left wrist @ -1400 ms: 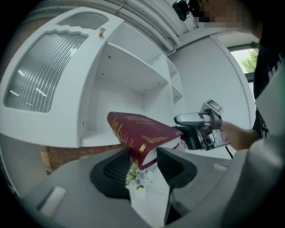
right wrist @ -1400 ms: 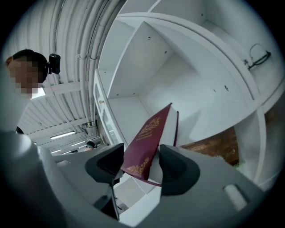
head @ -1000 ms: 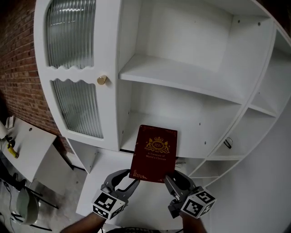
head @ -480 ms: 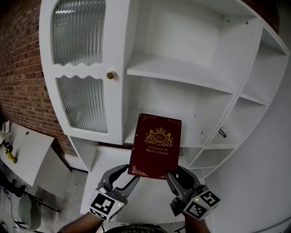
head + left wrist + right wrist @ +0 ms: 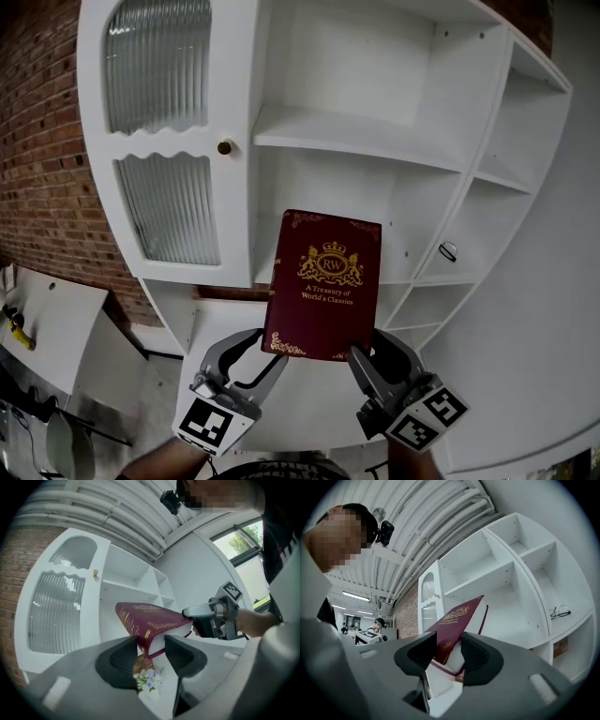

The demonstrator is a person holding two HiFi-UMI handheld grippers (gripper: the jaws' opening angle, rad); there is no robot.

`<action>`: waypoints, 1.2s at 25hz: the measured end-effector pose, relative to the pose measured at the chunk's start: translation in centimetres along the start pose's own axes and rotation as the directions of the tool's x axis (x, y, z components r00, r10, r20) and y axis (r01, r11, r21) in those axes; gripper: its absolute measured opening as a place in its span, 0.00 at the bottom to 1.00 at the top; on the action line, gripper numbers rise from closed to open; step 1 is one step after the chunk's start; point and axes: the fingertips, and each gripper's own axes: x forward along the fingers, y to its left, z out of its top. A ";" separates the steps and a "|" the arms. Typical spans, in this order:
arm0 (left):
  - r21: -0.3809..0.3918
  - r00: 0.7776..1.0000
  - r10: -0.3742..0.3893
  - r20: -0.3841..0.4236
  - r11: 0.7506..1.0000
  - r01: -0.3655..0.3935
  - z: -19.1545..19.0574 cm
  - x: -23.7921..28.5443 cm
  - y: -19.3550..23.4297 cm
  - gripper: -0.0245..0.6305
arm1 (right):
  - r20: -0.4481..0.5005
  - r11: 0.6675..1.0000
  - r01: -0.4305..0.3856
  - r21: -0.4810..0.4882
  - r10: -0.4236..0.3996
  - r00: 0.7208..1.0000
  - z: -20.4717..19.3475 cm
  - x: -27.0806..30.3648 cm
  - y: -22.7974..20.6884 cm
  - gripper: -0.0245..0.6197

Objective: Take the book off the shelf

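The burgundy book (image 5: 323,281) stands clear in front of the white shelf unit (image 5: 375,145), its long axis rising away from the left gripper (image 5: 265,350) and right gripper (image 5: 371,349), whose fingers are clenched on its lower corners.

The book (image 5: 323,286) now sits higher and larger in my head view than a second ago, drawn farther out from the white shelf unit (image 5: 356,141). My left tool (image 5: 265,352) and right tool (image 5: 366,349) rise with it, and the cabinet slides slightly up-frame.
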 end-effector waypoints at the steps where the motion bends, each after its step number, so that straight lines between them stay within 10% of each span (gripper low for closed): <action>1: 0.003 1.000 -0.003 0.003 1.000 0.003 0.3 -0.2 -0.1 0.32 | 0.005 1.000 0.002 -0.010 -0.002 1.000 0.2 -0.2 0.3 0.31; 30: 0.029 0.999 -0.019 -0.027 0.999 0.020 -0.2 0.8 0.0 0.32 | 0.002 0.999 0.033 -0.008 -0.033 0.999 -0.1 0.0 -0.7 0.30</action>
